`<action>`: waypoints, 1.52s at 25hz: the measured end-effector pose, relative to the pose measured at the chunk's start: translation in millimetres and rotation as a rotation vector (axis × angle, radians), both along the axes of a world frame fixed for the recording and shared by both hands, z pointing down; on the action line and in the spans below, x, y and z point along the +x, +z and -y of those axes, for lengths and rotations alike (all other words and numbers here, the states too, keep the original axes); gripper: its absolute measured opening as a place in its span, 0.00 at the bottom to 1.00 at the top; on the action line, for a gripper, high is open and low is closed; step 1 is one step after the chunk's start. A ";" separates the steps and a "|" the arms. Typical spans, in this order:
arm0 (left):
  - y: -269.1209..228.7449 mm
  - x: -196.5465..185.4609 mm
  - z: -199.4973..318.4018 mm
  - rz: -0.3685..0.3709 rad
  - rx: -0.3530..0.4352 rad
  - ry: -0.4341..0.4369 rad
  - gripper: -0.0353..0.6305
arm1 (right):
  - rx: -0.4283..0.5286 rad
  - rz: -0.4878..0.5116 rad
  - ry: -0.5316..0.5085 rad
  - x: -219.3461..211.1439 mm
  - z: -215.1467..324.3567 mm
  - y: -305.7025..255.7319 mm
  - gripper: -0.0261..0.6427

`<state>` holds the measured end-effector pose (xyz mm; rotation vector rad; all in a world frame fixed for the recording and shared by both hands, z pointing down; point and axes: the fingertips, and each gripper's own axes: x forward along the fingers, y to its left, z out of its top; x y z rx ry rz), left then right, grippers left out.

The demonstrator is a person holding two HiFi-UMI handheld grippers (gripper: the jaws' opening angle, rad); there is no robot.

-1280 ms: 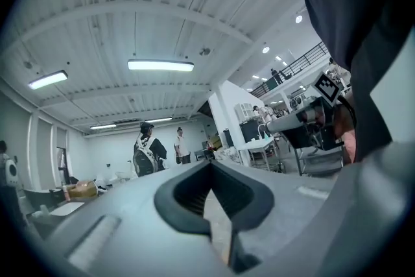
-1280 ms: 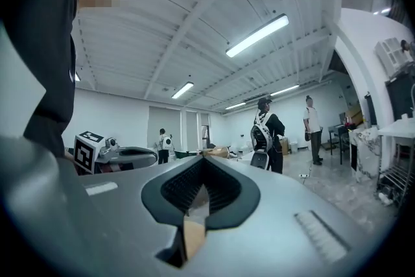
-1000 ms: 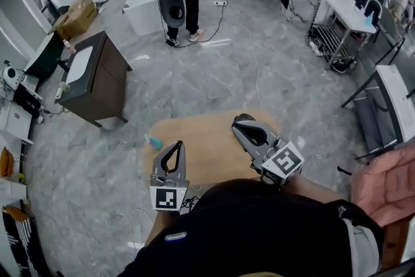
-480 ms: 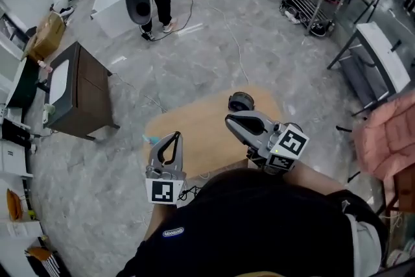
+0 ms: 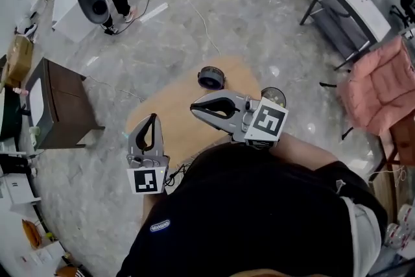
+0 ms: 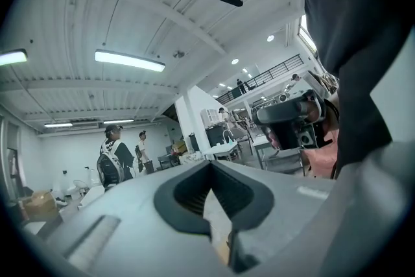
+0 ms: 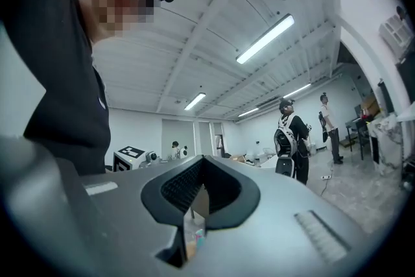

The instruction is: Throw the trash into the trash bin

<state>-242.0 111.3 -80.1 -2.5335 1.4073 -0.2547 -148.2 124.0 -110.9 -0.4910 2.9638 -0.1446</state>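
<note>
Grey moulded plastic, smooth and matt, forms both tools. My left hand-held gripper (image 5: 153, 119) has its jaws drawn together at the tips. Behind them is only the teardrop hollow lined with ribbed black pads. Nothing is gripped there, and a thin sliver of tan shows through the slit. My right hand-held gripper (image 5: 194, 107) is likewise closed to the tips. In its slit I see a pale scrap with teal and pink flecks, but I cannot tell whether it is pinched or merely lies behind. Each tool carries a white cube with black square markers at its rear.

Below both tips spreads the rounded tan wooden bench (image 5: 172, 107). Near the right tips and a little beyond them, a small round dark container (image 5: 211, 78) stands on it. It is the likeliest trash bin I can find, though it is too small to be sure. A second round rim (image 5: 275, 95) peeks out just past the right cube, mostly hidden by it. Just left of the left tool, at the bench's edge, sits a teal speck (image 5: 124, 134), too tiny to name. My black top (image 5: 246, 217) covers the bench's near side.

Farther out lie the grey marbled floor (image 5: 214, 16), a dark brown cabinet (image 5: 61, 107) to the left, and pink quilted cloth (image 5: 379, 81) to the right.
</note>
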 end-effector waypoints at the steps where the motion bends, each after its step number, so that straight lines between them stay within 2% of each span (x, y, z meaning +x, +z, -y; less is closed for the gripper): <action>1: -2.0 10.2 3.5 -0.005 -0.005 -0.003 0.06 | 0.002 -0.021 0.012 9.0 6.9 0.3 0.08; 5: 0.2 64.5 16.4 -0.002 -0.028 0.006 0.06 | 0.049 0.003 0.033 57.9 33.3 -7.0 0.08; 8: 12.3 112.1 19.9 0.010 -0.064 0.014 0.06 | 0.055 0.024 -0.007 102.1 40.7 6.7 0.08; 11: 13.3 143.2 22.2 0.028 -0.090 0.018 0.06 | -0.040 0.105 -0.097 126.0 44.2 7.8 0.08; 14: 13.2 154.9 22.3 0.025 -0.109 -0.009 0.06 | -0.154 0.157 -0.180 127.8 57.1 7.5 0.08; 17: 7.6 133.3 13.4 0.007 -0.137 -0.091 0.06 | -0.158 0.126 -0.296 104.0 53.7 -2.1 0.08; 20: 6.0 96.2 6.5 -0.023 -0.138 -0.194 0.06 | -0.056 0.068 -0.451 71.5 32.7 -15.5 0.08; 23: 4.3 66.5 -2.1 -0.025 -0.104 -0.250 0.06 | 0.015 0.032 -0.506 44.1 15.7 -20.7 0.08; 27: -7.7 42.2 -9.7 -0.048 -0.076 -0.281 0.06 | -0.023 0.090 -0.481 22.6 18.5 -33.5 0.08; 34: -4.3 15.2 -29.9 -0.006 -0.114 -0.247 0.06 | -0.049 0.061 -0.333 5.6 20.2 -30.3 0.08; 38: -6.3 7.9 -25.8 -0.016 -0.098 -0.211 0.06 | -0.012 0.022 -0.261 0.3 23.9 -28.9 0.08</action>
